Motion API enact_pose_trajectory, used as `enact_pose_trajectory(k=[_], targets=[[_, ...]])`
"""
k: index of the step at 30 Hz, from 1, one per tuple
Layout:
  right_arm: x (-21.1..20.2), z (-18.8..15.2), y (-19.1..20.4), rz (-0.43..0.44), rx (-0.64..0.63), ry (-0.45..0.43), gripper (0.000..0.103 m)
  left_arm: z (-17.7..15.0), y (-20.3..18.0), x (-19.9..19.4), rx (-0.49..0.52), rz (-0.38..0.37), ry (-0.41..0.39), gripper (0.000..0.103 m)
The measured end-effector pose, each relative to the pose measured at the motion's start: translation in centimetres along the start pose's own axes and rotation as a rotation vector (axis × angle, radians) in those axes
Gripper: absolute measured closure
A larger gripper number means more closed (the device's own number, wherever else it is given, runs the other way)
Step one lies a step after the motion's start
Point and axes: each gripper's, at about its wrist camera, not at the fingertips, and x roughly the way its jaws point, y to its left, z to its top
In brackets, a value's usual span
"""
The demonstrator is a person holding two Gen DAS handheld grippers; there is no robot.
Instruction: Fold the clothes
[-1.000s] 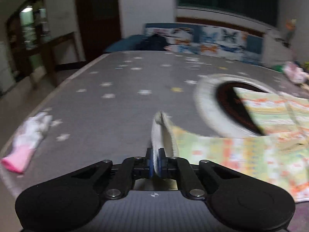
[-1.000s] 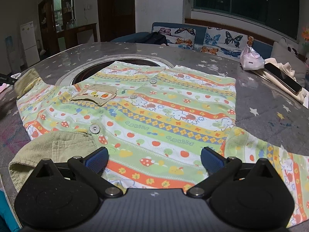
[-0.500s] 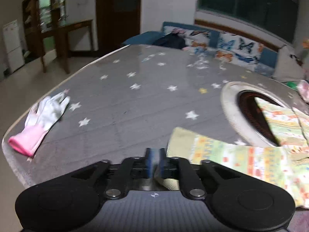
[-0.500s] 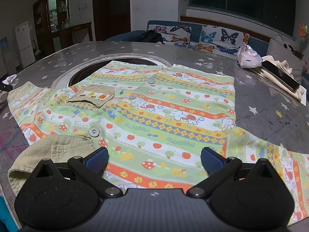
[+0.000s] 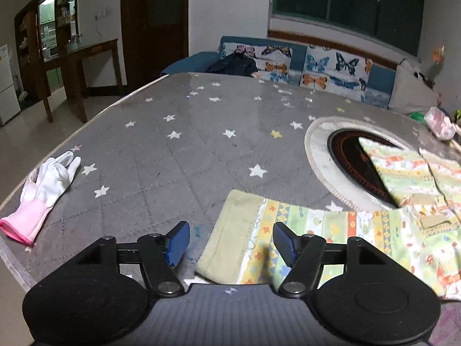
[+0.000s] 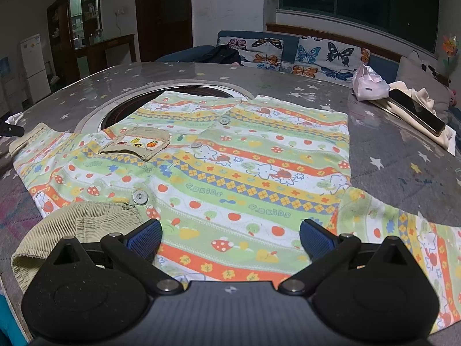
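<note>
Two grippers are held low over the counter [image 5: 178, 155], and nothing is gripped by either. The patterned shirt [image 6: 230, 167] is laid flat, front up, partly across the round inset [image 5: 340, 155]. The left gripper [image 5: 230, 242] is spread wide just above the sleeve cuff [image 5: 230, 230], apparently so the sleeve lies flat. The right gripper [image 6: 230, 238] is likewise parted over the collar end, beside the corduroy collar [image 6: 77, 227]. A fold is judged not yet made.
</note>
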Motion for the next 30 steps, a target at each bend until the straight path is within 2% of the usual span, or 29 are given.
enact_pose_trajectory(k=[5,7,8,9,11,17,19,26,30], targets=[[0.0,-0.1,0.0,0.000,0.001,-0.005,0.000,-0.9,-0.6,1.2,0.021,-0.008,0.042,0.034],[0.0,-0.1,0.0,0.000,0.001,-0.010,0.000,-1.2,-1.1,1.2,0.043,-0.013,0.023,0.049],[0.0,-0.1,0.0,0.000,0.001,-0.011,0.000,-1.2,-1.2,1.2,0.049,-0.013,0.018,0.069],[0.0,-0.1,0.0,-0.001,0.001,-0.010,0.000,-1.1,-1.4,1.3,0.052,-0.010,0.015,0.084],[0.0,-0.1,0.0,-0.003,0.002,-0.009,0.000,-0.8,-1.6,1.3,0.058,-0.006,0.010,0.091],[0.3,0.2,0.1,-0.002,0.005,-0.007,0.000,0.2,-2.4,2.4,0.094,0.119,-0.016,0.095],[0.5,0.2,0.0,-0.002,0.005,-0.011,0.000,0.6,-2.1,3.0,0.078,0.115,-0.008,0.095],[0.4,0.4,-0.7,0.012,0.014,0.002,0.000,0.8,-2.5,3.7,0.128,0.127,-0.016,0.095],[-0.6,0.2,-2.5,0.079,0.075,-0.022,0.000,0.9,-2.6,3.8,0.134,0.135,-0.014,0.095]])
